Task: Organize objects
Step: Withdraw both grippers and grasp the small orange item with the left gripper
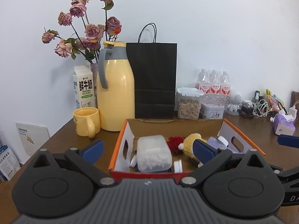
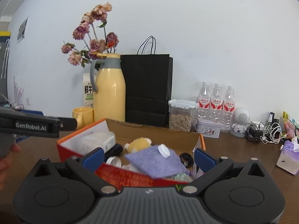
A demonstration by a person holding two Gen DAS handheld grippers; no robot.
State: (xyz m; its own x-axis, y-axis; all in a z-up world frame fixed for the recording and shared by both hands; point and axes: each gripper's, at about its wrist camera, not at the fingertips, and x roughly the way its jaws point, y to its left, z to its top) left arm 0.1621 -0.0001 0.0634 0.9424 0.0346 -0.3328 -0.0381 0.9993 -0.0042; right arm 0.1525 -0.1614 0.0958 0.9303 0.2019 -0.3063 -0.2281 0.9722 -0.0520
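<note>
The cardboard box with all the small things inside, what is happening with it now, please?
A person holds two tools over the open cardboard box on the wooden table. Both the left tool and the right tool are open and hold nothing. The box contains a clear plastic container, a yellow plush toy and a purple pouch. Nothing is being lifted.

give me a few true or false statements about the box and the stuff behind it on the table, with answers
1. Both grippers are open and hold nothing. True: left gripper and right gripper.
2. The yellow mug stands inside the cardboard box. False: it stands on the table, left of the box.
3. A black paper bag stands upright behind the box. True.
4. The box is empty. False: it holds a clear plastic container, a yellow plush toy and a purple pouch.
</note>
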